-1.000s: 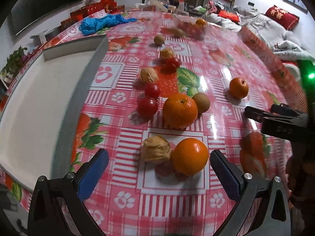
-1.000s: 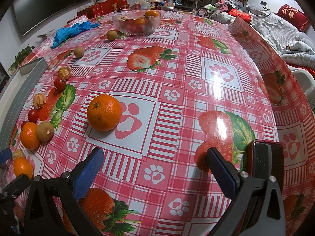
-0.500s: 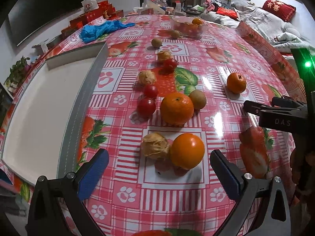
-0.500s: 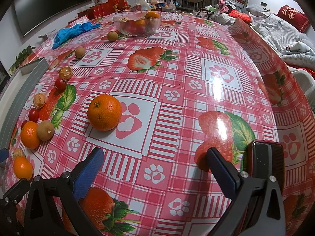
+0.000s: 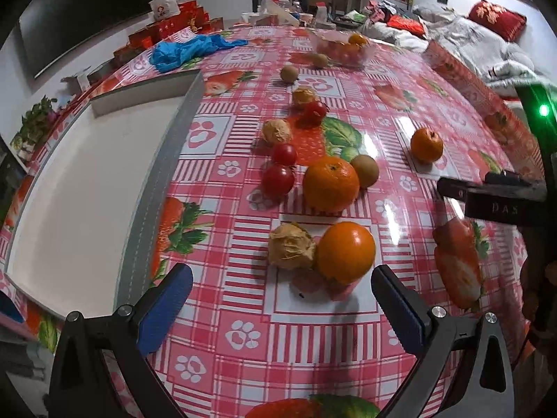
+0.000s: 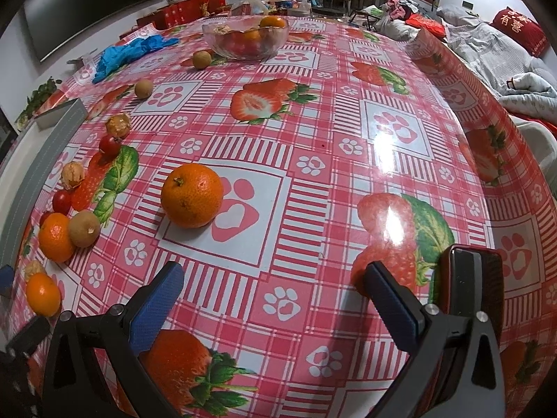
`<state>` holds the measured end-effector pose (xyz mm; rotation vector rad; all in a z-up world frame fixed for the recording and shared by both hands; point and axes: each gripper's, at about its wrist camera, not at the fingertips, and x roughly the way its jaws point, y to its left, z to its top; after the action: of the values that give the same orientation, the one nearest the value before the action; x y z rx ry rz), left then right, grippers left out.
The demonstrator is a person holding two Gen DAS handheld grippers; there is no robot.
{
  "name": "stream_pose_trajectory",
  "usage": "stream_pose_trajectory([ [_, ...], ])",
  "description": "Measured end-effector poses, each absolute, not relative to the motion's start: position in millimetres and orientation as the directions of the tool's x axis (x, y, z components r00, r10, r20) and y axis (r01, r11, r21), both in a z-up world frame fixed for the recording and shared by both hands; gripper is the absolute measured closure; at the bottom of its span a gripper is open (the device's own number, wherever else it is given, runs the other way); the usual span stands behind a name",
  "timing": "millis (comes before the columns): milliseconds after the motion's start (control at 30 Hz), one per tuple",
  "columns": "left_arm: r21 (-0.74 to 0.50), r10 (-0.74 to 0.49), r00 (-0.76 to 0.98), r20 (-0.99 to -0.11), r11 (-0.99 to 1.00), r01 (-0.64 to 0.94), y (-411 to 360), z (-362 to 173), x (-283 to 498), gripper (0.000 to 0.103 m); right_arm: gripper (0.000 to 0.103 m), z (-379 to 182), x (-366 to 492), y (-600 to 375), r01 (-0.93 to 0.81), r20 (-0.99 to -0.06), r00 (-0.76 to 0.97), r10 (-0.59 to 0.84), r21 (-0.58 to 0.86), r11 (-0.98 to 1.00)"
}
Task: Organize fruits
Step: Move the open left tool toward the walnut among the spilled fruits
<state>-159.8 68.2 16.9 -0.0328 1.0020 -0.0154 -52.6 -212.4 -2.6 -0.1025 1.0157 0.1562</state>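
- Red-and-white checked tablecloth point(image 5: 243, 313) is showing in the left wrist view, with loose fruit strung out in a line toward the glass bowl point(image 5: 343, 50) at the far end.
- Left gripper point(image 5: 282, 299) is sitting with its claw wide apart, holding nothing. Smooth orange point(image 5: 345, 252) and a papery husk fruit point(image 5: 290, 245), touching each other, are lying just ahead, between the fingers' line.
- Farther out: bigger orange point(image 5: 330, 184) touching a brown round fruit point(image 5: 364, 170), two cherry tomatoes point(image 5: 278, 179) just beside them, another orange point(image 5: 426, 145) well apart to the right.
- Compared with a second ago the near pair is sitting larger and more centred, and the white tray point(image 5: 87, 181) on the left is showing less, so the left gripper is closing in. Judgement: approach for a first pick is under way, no grasp yet.
- Right wrist view: right gripper point(image 6: 275, 292) is also spread apart and empty, hanging low over the cloth.
- Lone orange point(image 6: 192, 195) is lying ahead and left of its fingers, near but not between them. Framing is barely changing over the last second, so this arm is looking parked.
- Bowl point(image 6: 245, 38) is already holding some fruit; most fruit is still lying on the table, so the task is looking early.
- Dark object point(image 6: 470, 278) is standing beside the right finger; cannot tell what it is.
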Motion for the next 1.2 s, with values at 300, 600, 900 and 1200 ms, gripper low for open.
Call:
stream_pose_trajectory([
  [300, -0.027, -0.032, 0.531, -0.847, 0.999, 0.017, 56, 14, -146, 0.0, 0.0, -3, -53, -212, -0.18, -0.847, 0.526, 0.084, -0.014, 0.984],
  [600, 0.044, 0.009, 0.579, -0.816, 0.998, 0.047, 50, 28, -149, 0.0, 0.0, -4, -54, -212, -0.185, -0.843, 0.531, 0.088, -0.013, 0.983],
  [900, 0.07, 0.073, 0.596, -0.799, 0.997, -0.028, 75, 34, -167, 0.0, 0.0, -3, -55, -212, -0.186, -0.842, 0.533, 0.09, -0.013, 0.982],
  [1200, 0.073, 0.075, 0.587, -0.806, 0.997, -0.026, 69, 25, -152, 0.0, 0.0, -3, -55, -212, -0.186, -0.842, 0.532, 0.09, -0.013, 0.983],
])
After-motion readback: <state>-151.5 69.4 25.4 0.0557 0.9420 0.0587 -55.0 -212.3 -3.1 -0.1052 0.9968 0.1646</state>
